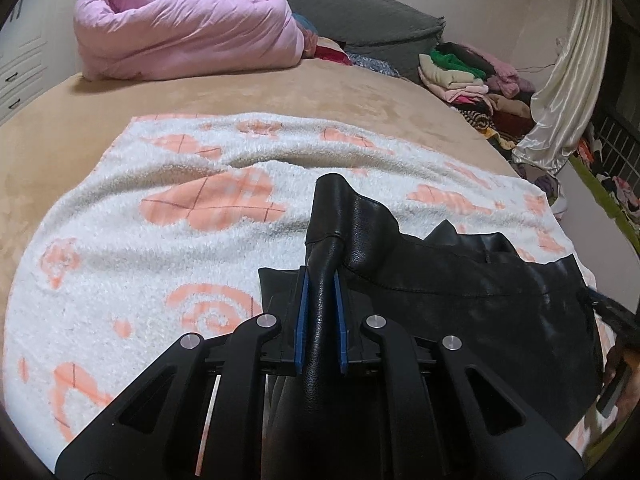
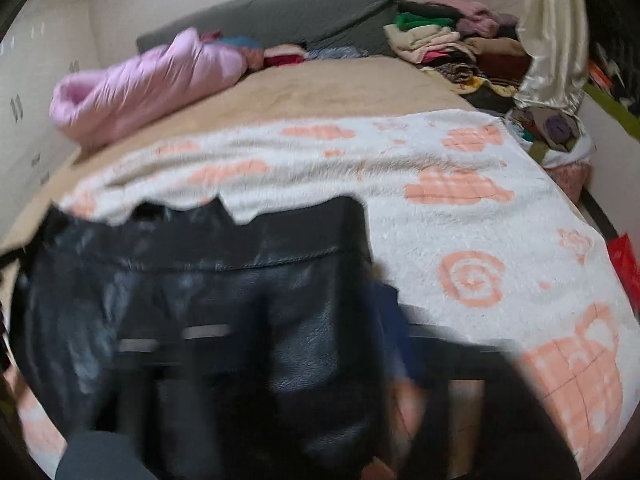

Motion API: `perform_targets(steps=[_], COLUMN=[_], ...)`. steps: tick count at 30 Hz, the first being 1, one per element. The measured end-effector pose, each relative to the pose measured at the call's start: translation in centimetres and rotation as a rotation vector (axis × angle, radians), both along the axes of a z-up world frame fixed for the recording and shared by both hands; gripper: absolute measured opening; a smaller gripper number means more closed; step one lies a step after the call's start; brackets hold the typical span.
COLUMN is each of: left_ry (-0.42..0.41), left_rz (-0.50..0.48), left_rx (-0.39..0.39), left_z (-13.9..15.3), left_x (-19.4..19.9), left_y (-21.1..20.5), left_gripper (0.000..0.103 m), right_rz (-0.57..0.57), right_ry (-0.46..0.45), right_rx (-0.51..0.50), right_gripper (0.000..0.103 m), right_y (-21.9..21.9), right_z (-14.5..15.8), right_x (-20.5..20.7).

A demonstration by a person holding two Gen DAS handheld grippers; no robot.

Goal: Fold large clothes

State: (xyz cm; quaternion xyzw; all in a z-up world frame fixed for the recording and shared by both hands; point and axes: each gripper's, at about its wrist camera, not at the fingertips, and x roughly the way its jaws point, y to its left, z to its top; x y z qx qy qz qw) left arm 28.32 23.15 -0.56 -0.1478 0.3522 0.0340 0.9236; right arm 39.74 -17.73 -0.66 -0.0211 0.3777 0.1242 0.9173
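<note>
A black leather garment (image 1: 460, 300) lies on a white fleece blanket (image 1: 140, 260) with peach hearts, spread on the bed. My left gripper (image 1: 320, 292) is shut on a bunched fold of the garment, which sticks up between the blue pads (image 1: 301, 320). In the right wrist view the garment (image 2: 200, 288) fills the lower left and covers the right gripper (image 2: 320, 360). That view is blurred by motion, and the garment seems to run between its fingers.
A rolled pink duvet (image 1: 188, 28) and a grey pillow (image 1: 340, 8) lie at the head of the bed. Piles of folded clothes (image 1: 472, 76) and a cream curtain (image 1: 568, 92) are at the right. The tan bed cover (image 1: 280, 92) lies beyond the blanket.
</note>
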Motion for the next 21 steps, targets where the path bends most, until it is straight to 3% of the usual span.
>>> perform_targets(steps=[4,7,16,21], left_ry=[-0.041,-0.036,0.097,0.109], left_rz=[-0.004,-0.001,0.008,0.01], left_rx=[0.011,0.049,0.068,0.052], left_z=[1.0,1.1,-2.7,-3.4], left_x=[-0.3,0.2,2.2,1.9], left_y=[-0.4,-0.8,-0.8,-0.6], left_gripper=[0.005,0.005,0.012,0.016], right_rz=[-0.024,-0.04,-0.074,-0.078], right_ry=[-0.084,-0.143,0.032,0.066], right_rx=[0.139,0.122,0.036,0.042], right_gripper=[0.004,0.004,0.009,0.01], right_y=[-1.6,-2.0,-1.6,-1.7], right_z=[2.5,3.6,-1.6,-2.8], right_x=[-0.9,-1.1,1.5,1.6])
